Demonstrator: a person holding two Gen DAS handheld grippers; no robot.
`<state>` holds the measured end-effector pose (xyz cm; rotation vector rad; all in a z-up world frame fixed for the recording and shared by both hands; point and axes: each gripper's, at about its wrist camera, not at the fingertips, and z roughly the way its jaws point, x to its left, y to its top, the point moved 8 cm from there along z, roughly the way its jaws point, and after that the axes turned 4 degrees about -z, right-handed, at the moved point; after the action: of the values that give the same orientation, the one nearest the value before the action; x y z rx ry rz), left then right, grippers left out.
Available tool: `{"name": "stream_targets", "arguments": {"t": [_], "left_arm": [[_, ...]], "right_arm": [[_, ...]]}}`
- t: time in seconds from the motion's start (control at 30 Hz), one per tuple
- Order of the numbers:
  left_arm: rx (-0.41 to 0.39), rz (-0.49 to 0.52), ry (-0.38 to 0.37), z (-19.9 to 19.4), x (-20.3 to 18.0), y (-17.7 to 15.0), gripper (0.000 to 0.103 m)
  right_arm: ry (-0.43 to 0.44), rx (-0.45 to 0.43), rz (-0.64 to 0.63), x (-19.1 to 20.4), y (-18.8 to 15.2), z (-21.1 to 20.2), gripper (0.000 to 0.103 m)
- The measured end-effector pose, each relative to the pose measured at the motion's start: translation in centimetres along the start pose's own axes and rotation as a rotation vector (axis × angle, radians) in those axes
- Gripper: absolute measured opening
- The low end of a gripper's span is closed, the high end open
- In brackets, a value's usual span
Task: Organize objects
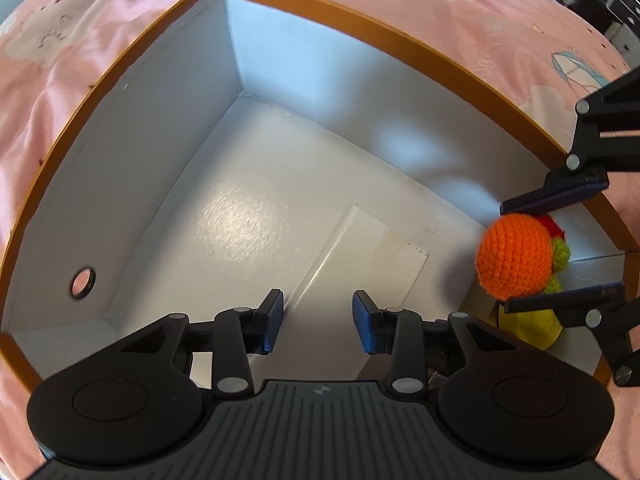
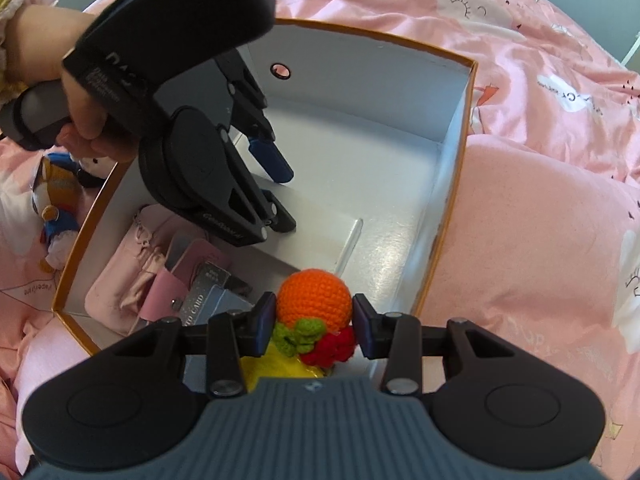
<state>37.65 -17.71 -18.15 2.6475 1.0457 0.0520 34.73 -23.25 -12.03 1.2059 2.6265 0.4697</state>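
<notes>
A crocheted toy with an orange ball [image 2: 314, 294], green leaves, a red flower and a yellow lower part hangs low inside the near right corner of the box. My right gripper [image 2: 314, 312] is shut on the orange ball [image 1: 514, 256], a pad pressed on each side; the left wrist view shows this right gripper [image 1: 512, 258] at the far right edge. The white box with an orange rim [image 2: 448, 208] lies on pink bedding. My left gripper [image 1: 318, 312] is open over the box floor, nothing between its fingers. A person's hand holds that left gripper [image 2: 284, 196] inside the box.
A pink pouch [image 2: 120, 280] and a pink card holder with cards [image 2: 192, 284] lie in the box's near left part. A plush doll [image 2: 60, 208] lies outside on the bedding [image 2: 540, 240]. The box wall has a round hole [image 1: 83, 283]; a raised white flap [image 1: 360, 256] sits on its floor.
</notes>
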Motion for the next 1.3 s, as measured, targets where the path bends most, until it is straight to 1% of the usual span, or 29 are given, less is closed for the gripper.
{"name": "stream_targets", "arguments": {"t": [0.1, 0.17, 0.23, 0.3, 0.5, 0.6, 0.67, 0.77, 0.87, 0.97, 1.17, 1.3], "left_arm": [[-0.009, -0.059, 0.003, -0.2, 0.8, -0.4, 0.042], [-0.029, -0.092, 0.011, -0.2, 1.6, -0.6, 0.039], [-0.055, -0.114, 0.025, -0.8, 2.0, -0.8, 0.039], [-0.077, -0.133, 0.019, -1.5, 2.2, -1.0, 0.039], [-0.151, -0.162, 0.037, -4.5, 2.0, -0.9, 0.039], [-0.181, -0.174, 0.039, -6.5, 1.6, -1.1, 0.039], [-0.193, -0.169, 0.056, -7.6, 1.2, -1.3, 0.039], [-0.201, -0.151, 0.096, -9.5, 0.9, -2.5, 0.039], [-0.195, -0.155, 0.135, -11.5, 1.0, -4.1, 0.039], [-0.19, -0.161, 0.175, -13.8, 1.1, -6.2, 0.039], [-0.191, -0.19, 0.236, -17.9, 1.1, -10.6, 0.039], [-0.209, -0.239, 0.262, -20.0, 1.2, -13.2, 0.039]], "right_arm": [[-0.007, 0.009, 0.009, -0.3, 0.2, 0.5, 0.043], [-0.025, 0.008, 0.004, -0.1, 0.4, 0.5, 0.043], [-0.034, 0.01, 0.001, -0.1, 0.4, 0.7, 0.044], [-0.035, 0.013, 0.0, -0.1, 0.4, 0.8, 0.044], [-0.047, 0.021, 0.011, -0.4, 0.2, 0.7, 0.044], [-0.045, 0.007, 0.021, -0.4, 0.1, 0.1, 0.044], [-0.045, -0.008, 0.021, 0.1, 0.1, -0.6, 0.044], [-0.045, -0.045, 0.012, 0.9, 0.4, -2.0, 0.044], [-0.038, -0.093, 0.006, 2.3, 0.7, -3.5, 0.044], [-0.021, -0.14, -0.008, 3.9, 1.1, -4.9, 0.044], [0.044, -0.223, -0.03, 7.9, 2.3, -6.9, 0.044], [0.085, -0.266, -0.039, 10.7, 3.0, -7.8, 0.044]]}}
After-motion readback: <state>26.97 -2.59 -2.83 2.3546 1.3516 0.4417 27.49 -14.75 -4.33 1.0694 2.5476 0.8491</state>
